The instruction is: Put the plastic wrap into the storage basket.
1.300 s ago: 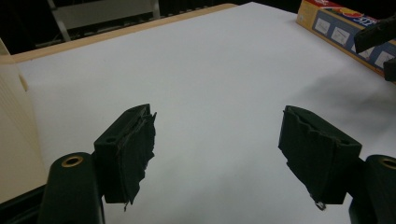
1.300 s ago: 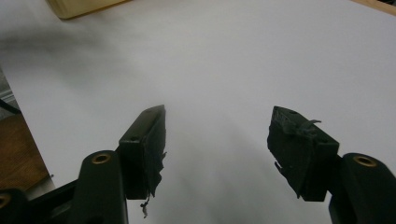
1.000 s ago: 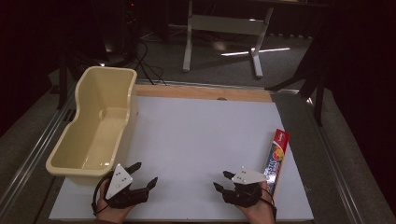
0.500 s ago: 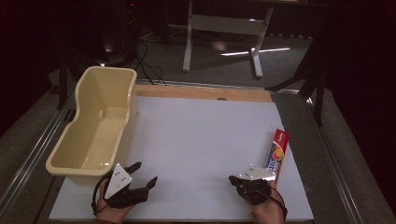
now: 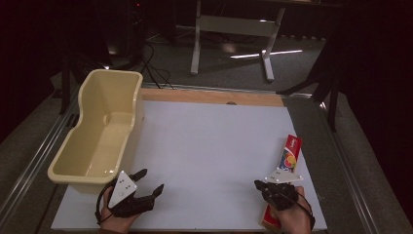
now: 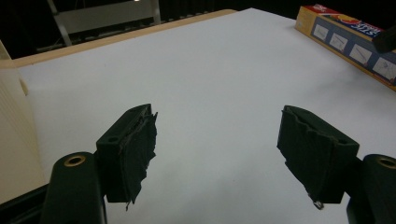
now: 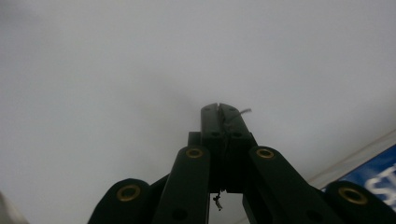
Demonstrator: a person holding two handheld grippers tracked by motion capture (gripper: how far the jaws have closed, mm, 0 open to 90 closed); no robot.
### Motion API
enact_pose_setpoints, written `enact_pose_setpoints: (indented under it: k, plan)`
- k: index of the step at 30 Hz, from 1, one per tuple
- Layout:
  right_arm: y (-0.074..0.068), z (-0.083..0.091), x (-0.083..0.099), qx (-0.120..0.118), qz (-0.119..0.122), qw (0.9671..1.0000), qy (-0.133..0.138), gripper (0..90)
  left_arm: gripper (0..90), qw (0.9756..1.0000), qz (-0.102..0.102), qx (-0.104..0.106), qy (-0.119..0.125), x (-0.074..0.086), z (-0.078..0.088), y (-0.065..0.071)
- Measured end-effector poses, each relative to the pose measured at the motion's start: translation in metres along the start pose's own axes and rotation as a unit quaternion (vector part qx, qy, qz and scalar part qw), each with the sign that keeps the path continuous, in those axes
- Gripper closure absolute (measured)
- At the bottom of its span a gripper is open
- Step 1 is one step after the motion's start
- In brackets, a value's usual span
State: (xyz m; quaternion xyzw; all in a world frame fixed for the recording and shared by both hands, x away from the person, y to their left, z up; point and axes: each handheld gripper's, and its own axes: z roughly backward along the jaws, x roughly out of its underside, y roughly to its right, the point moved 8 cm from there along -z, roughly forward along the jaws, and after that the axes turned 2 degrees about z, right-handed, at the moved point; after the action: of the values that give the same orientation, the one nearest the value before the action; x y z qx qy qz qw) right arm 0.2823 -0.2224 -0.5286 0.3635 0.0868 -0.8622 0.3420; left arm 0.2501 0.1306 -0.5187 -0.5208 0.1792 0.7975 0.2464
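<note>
A long red and blue box (image 5: 290, 153) lies along the right edge of the white tabletop (image 5: 209, 146); it also appears far right in the left gripper view (image 6: 345, 39) and at the lower right corner of the right gripper view (image 7: 373, 177). My right gripper (image 5: 258, 184) sits low over the near end of that box, jaws pressed together with nothing between them (image 7: 219, 109). My left gripper (image 5: 152, 179) rests near the front left, its jaws wide apart over bare tabletop (image 6: 217, 140), empty.
A cream plastic tub (image 5: 80, 146) stands empty at the left side, just beyond the left gripper; its wall shows in the left gripper view (image 6: 11, 130). A wooden strip (image 5: 209, 96) borders the far edge. Metal rails flank the table.
The right gripper's jaws were spread a second ago and are now closed. That hand has shifted right, toward the box. The left gripper has stayed where it was.
</note>
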Motion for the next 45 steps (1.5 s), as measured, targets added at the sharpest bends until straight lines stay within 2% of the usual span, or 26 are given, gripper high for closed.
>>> enact_pose_setpoints:
  k: [3, 8, 10, 15, 17, 21, 23, 26, 28, 31, 32, 33, 37, 40, 41, 42, 44, 45]
  plan:
    - [0.004, 0.001, 0.000, -0.006, 0.007, 0.9999, -0.006, 89.6, 27.3, 1.0000, 0.000, -0.004, 0.000, 0.000, -0.001, -0.001]
    - [-0.002, -0.006, 0.016, -0.032, 0.021, 0.9982, -0.047, 89.6, 27.3, 1.0000, 0.001, -0.006, 0.001, 0.000, -0.001, -0.001]
    - [-0.004, -0.008, 0.021, -0.034, 0.024, 0.9972, -0.062, 89.7, 27.3, 1.0000, 0.001, -0.006, 0.000, 0.000, -0.001, -0.001]
    - [0.003, -0.010, 0.034, -0.018, 0.014, 0.9950, -0.097, 89.8, 27.6, 0.9999, 0.003, -0.011, -0.002, 0.001, -0.002, -0.002]
    - [0.004, -0.007, 0.036, -0.027, 0.006, 0.9951, -0.095, 89.9, 27.6, 0.9999, 0.003, -0.012, -0.003, 0.001, -0.002, -0.003]
    - [0.006, -0.004, 0.039, -0.022, 0.008, 0.9946, -0.101, 89.9, 27.7, 0.9999, 0.003, -0.013, -0.003, 0.001, -0.002, -0.002]
    - [0.017, 0.003, 0.050, -0.001, 0.007, 0.9934, -0.115, 89.9, 27.8, 0.9999, 0.004, -0.013, -0.004, 0.001, -0.002, -0.003]
    - [0.029, 0.012, 0.062, 0.008, -0.012, 0.9925, -0.122, 89.9, 27.8, 0.9999, 0.005, -0.014, -0.003, 0.001, -0.002, -0.003]
    - [0.035, 0.017, 0.070, 0.008, -0.024, 0.9926, -0.119, 89.7, 27.8, 0.9999, 0.004, -0.014, -0.003, 0.001, -0.003, -0.003]
    - [0.033, 0.022, 0.073, -0.013, -0.016, 0.9949, -0.099, 83.9, 27.9, 0.9999, 0.003, -0.014, -0.005, 0.001, -0.005, -0.001]
    - [0.033, 0.022, 0.073, -0.013, -0.016, 0.9949, -0.099, 83.9, 27.9, 0.9999, 0.003, -0.014, -0.005, 0.001, -0.005, -0.001]
    - [0.033, 0.025, 0.068, -0.024, -0.020, 0.9970, -0.070, 76.8, 27.9, 0.9999, 0.002, -0.013, -0.004, 0.001, -0.005, 0.000]
    - [0.039, 0.032, 0.053, -0.017, -0.037, 0.9988, -0.027, 64.5, 27.9, 0.9999, 0.002, -0.011, -0.004, 0.001, -0.006, 0.000]
    - [0.049, 0.036, 0.043, 0.004, -0.049, 0.9987, -0.011, 53.7, 27.9, 0.9999, 0.002, -0.012, -0.003, 0.001, -0.006, -0.001]
    - [0.053, 0.035, 0.040, 0.018, -0.055, 0.9983, -0.010, 50.2, 27.9, 0.9999, 0.002, -0.012, -0.003, 0.001, -0.005, -0.001]
    - [0.057, 0.035, 0.038, 0.029, -0.061, 0.9977, -0.011, 48.7, 27.9, 0.9999, 0.003, -0.012, -0.003, 0.001, -0.005, -0.001]
    - [0.060, 0.034, 0.036, 0.034, -0.066, 0.9971, -0.013, 46.4, 27.9, 0.9999, 0.003, -0.012, -0.002, 0.001, -0.005, -0.001]
    - [0.069, 0.031, 0.032, 0.053, -0.077, 0.9954, -0.019, 40.4, 27.9, 0.9999, 0.003, -0.013, -0.002, 0.001, -0.005, -0.001]
